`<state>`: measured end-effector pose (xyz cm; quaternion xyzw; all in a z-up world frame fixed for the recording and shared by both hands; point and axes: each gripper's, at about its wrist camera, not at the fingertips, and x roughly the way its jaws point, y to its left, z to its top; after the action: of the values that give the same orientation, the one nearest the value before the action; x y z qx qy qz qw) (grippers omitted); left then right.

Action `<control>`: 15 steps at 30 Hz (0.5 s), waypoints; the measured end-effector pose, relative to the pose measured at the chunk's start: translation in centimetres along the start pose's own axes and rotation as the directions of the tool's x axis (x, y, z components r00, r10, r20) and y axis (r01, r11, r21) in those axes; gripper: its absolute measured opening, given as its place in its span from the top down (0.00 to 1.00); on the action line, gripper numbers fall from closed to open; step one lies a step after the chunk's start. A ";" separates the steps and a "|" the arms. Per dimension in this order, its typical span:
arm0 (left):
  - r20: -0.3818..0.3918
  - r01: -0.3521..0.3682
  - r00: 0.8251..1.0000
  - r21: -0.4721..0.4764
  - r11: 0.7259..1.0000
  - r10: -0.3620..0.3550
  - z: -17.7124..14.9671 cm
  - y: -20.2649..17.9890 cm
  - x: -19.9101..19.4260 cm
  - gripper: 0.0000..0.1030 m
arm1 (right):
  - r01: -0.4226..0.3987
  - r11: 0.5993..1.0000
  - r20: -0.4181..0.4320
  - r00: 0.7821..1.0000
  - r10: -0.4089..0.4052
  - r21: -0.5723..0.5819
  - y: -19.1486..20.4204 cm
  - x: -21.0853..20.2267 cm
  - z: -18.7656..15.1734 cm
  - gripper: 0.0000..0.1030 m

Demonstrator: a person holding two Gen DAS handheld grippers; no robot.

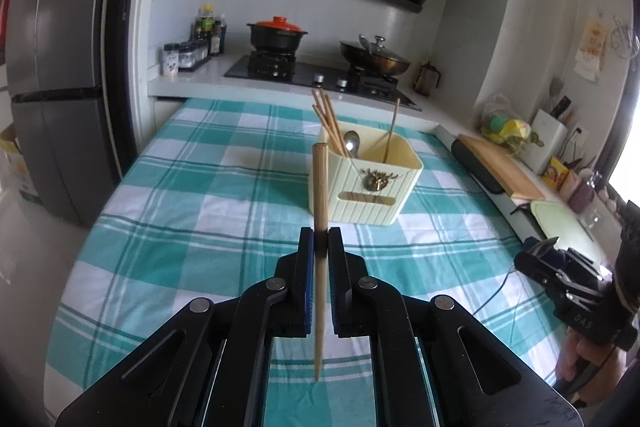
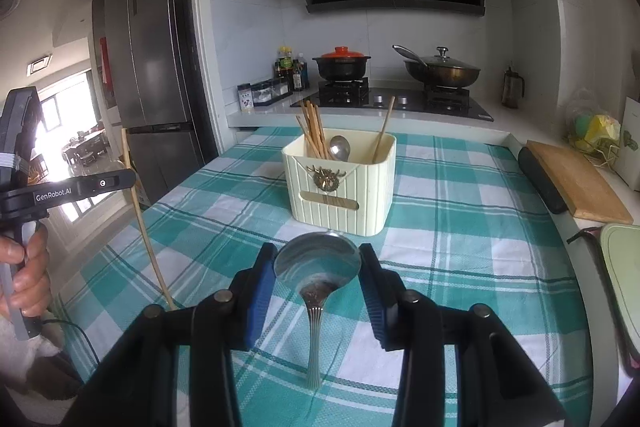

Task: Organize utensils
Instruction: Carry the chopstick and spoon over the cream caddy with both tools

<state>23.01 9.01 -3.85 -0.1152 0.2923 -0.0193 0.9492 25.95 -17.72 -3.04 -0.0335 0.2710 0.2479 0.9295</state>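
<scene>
My left gripper (image 1: 320,239) is shut on a wooden chopstick (image 1: 320,187) and holds it upright above the table; it also shows in the right wrist view (image 2: 138,211). My right gripper (image 2: 318,259) is shut on the bowl of a metal spoon (image 2: 318,263), with the handle pointing back toward the camera. A cream ribbed utensil holder (image 1: 360,183) stands on the checked tablecloth (image 1: 200,219) ahead of both grippers; it holds several chopsticks (image 1: 328,125), a metal spoon (image 1: 352,141) and a single chopstick (image 1: 392,131). The holder also shows in the right wrist view (image 2: 340,191).
A stove (image 1: 320,75) with a red-lidded pot (image 1: 276,33) and a wok (image 1: 374,57) lies behind the table. A wooden cutting board (image 2: 576,179) and a green board (image 2: 622,275) lie at the right edge. A fridge (image 1: 60,67) stands at the left.
</scene>
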 end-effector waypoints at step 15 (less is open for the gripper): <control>0.010 0.018 1.000 -0.006 1.000 -0.018 1.9 0.6 -0.8 0.95 | -0.026 1.000 0.028 0.999 0.026 0.000 -0.3 -0.6 3.1 0.60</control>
<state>23.39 10.08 -2.04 -0.1206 0.2868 -0.0266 0.9500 27.20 -17.62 -0.10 -0.0263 0.2584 0.2605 0.9299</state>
